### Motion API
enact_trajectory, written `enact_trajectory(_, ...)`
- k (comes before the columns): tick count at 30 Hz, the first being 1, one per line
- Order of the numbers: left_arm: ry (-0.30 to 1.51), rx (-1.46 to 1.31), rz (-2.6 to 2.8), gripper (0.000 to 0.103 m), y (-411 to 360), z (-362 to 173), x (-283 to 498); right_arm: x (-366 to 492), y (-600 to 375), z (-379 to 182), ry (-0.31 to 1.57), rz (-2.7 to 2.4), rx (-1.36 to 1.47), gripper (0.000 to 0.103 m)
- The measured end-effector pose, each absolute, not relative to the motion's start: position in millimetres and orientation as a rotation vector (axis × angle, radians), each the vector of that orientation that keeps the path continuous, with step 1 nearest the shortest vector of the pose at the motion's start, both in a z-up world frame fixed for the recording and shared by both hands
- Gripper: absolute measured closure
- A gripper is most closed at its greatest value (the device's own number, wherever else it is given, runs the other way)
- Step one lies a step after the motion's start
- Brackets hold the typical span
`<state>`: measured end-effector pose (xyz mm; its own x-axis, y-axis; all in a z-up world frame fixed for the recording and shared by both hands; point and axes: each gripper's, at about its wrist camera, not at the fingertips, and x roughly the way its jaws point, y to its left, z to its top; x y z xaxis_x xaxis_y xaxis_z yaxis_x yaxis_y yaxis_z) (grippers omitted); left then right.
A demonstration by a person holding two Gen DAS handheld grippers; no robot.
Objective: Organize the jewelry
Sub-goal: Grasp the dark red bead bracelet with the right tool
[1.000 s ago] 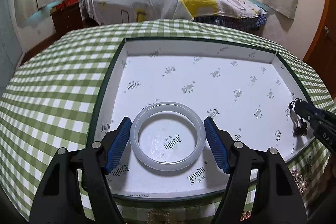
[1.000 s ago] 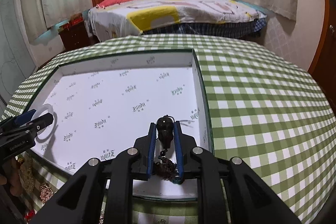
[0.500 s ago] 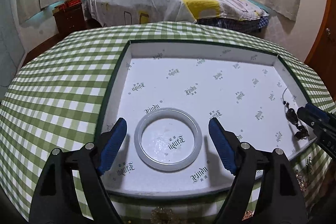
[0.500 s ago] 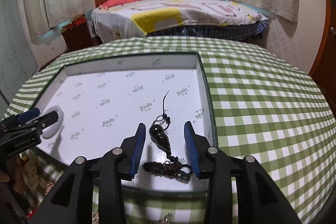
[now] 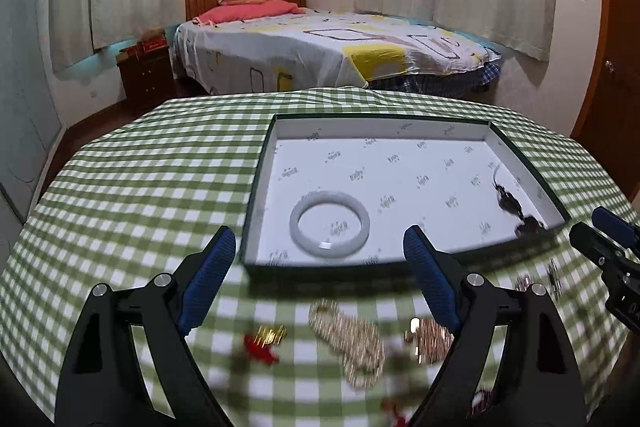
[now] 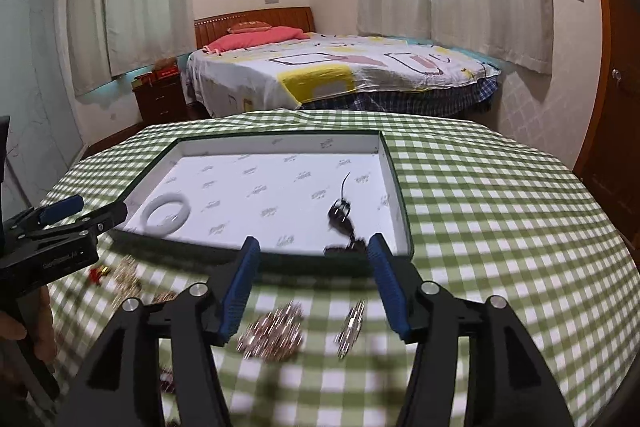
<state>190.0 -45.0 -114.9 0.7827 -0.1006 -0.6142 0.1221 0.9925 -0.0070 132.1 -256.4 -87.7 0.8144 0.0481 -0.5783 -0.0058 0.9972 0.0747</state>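
Observation:
A white bangle (image 5: 329, 223) lies in the near left of the white-lined box (image 5: 400, 129), and a dark pendant on a cord (image 5: 510, 203) lies at its near right. Both also show in the right wrist view: the bangle (image 6: 166, 215) and the pendant (image 6: 341, 217). My left gripper (image 5: 316, 279) is open and empty, held above the cloth in front of the box. My right gripper (image 6: 314, 285) is open and empty too. Loose gold and pink jewelry (image 5: 352, 335) lies blurred on the checked cloth under both grippers, including a pink cluster (image 6: 274, 335).
The box sits on a round table with a green checked cloth (image 6: 500, 227). A small red and gold piece (image 5: 266, 341) lies near the front. A bed (image 5: 320, 47) and curtains stand behind the table.
Both grippers opened, let go of the bangle and the pendant, and pulled back and up out of the box. The loose jewelry in front of the box came into view.

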Motion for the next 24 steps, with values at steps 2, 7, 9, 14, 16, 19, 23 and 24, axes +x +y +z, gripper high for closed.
enact_trajectory(2,0.660,0.036,-0.111,0.019,-40,-115,175,119,-251,-90,0.620,0.042,0.075,0.042)
enact_trajectory(7,0.669,0.031,-0.094,0.018,-26,-118,140,95,-234,-102,0.643,0.079,0.064,0.038)
enact_trajectory(9,0.671,0.039,-0.081,0.018,-21,-121,129,87,-228,-106,0.651,0.094,0.070,0.037)
enact_trajectory(14,0.688,0.029,-0.046,0.018,-2,-128,107,75,-206,-116,0.676,0.150,0.063,0.030)
enact_trajectory(16,0.697,0.015,-0.034,0.018,5,-130,101,77,-198,-121,0.702,0.171,0.053,0.026)
enact_trajectory(19,0.698,0.011,-0.020,0.018,10,-132,92,79,-187,-132,0.743,0.178,0.030,0.024)
enact_trajectory(23,0.699,0.012,-0.023,0.018,10,-132,90,83,-179,-145,0.815,0.175,0.014,0.023)
enact_trajectory(24,0.700,0.017,-0.027,0.018,8,-132,89,85,-179,-148,0.833,0.175,0.014,0.022)
